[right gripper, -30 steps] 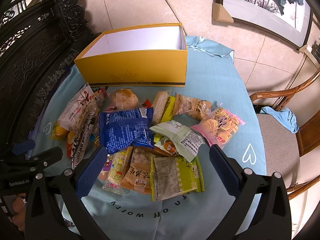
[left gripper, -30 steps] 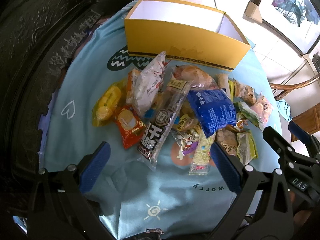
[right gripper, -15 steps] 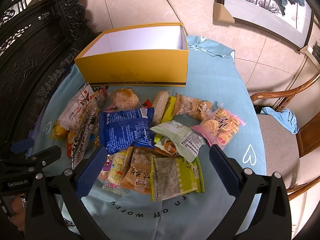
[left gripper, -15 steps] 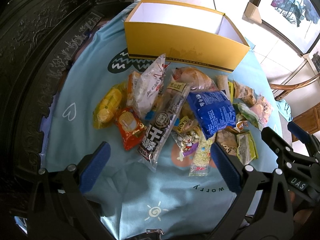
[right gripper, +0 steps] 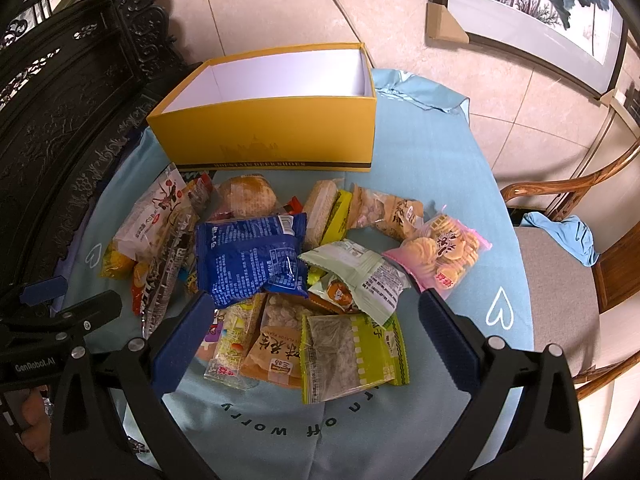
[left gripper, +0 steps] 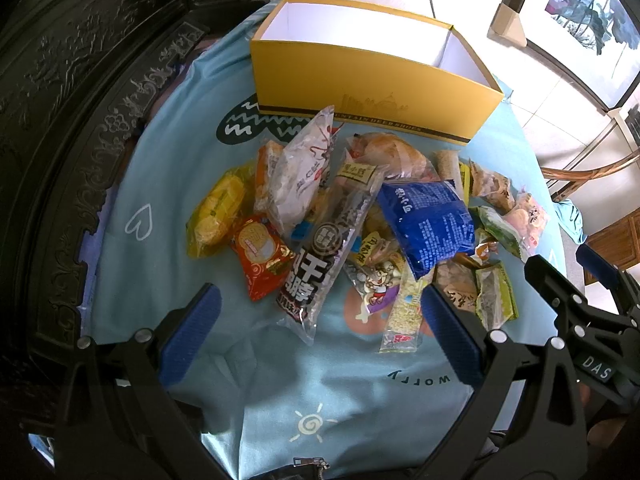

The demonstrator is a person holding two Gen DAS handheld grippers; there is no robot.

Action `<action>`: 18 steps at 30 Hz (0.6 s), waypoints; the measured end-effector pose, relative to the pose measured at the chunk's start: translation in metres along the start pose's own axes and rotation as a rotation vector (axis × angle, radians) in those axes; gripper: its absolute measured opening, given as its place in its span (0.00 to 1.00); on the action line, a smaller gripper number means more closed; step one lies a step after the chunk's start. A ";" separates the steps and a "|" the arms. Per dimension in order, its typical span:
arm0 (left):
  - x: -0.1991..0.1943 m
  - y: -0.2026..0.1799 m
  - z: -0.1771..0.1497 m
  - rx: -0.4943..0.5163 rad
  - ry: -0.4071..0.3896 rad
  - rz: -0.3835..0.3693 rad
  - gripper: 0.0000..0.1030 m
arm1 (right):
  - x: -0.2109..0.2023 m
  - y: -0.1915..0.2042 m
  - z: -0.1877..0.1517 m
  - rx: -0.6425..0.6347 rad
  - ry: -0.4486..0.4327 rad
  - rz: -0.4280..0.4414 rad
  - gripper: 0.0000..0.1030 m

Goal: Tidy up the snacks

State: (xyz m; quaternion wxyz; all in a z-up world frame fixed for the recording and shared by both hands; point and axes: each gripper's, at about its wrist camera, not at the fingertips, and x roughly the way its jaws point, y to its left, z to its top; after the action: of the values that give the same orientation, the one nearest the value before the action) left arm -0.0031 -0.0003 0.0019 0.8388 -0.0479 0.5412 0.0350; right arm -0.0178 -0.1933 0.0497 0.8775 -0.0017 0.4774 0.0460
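Observation:
A pile of several snack packets lies on a round table with a light blue cloth (left gripper: 352, 400). It includes a blue bag (left gripper: 426, 220) (right gripper: 252, 256), a long black packet (left gripper: 324, 264), a red packet (left gripper: 260, 252), a yellow packet (left gripper: 218, 212) and a pink cookie bag (right gripper: 444, 252). An open yellow box (left gripper: 368, 88) (right gripper: 272, 136) with a white inside stands behind the pile and looks empty. My left gripper (left gripper: 320, 336) is open and empty above the pile's near left side. My right gripper (right gripper: 316, 336) is open and empty above its near right side.
Dark carved wooden furniture (left gripper: 60, 120) curves along the table's left edge. A wooden chair (right gripper: 568, 240) with a blue cloth on its seat stands to the right. A framed picture (right gripper: 540, 4) leans on the tiled floor behind.
Both grippers have drifted only slightly; the left view has shifted a little toward the pile. Nothing has been taken hold of or moved.

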 end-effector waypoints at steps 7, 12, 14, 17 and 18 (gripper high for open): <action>0.000 0.000 0.000 0.000 0.000 0.000 0.98 | 0.001 -0.001 0.000 0.000 0.002 0.000 0.99; 0.001 0.000 -0.001 0.000 0.000 0.000 0.98 | 0.001 -0.001 0.000 -0.001 0.002 0.001 0.99; 0.001 0.000 -0.001 0.001 0.000 0.000 0.98 | 0.001 -0.001 0.000 0.000 0.003 0.000 0.99; 0.001 0.000 0.000 0.000 0.000 0.000 0.98 | 0.001 -0.001 0.000 0.000 0.003 0.000 0.99; 0.001 0.000 0.000 0.000 0.000 0.000 0.98 | 0.001 -0.001 -0.001 0.000 0.003 0.000 0.99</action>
State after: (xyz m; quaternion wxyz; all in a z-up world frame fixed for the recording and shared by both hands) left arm -0.0030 0.0001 0.0009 0.8387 -0.0478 0.5414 0.0350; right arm -0.0177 -0.1942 0.0484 0.8768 -0.0017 0.4786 0.0462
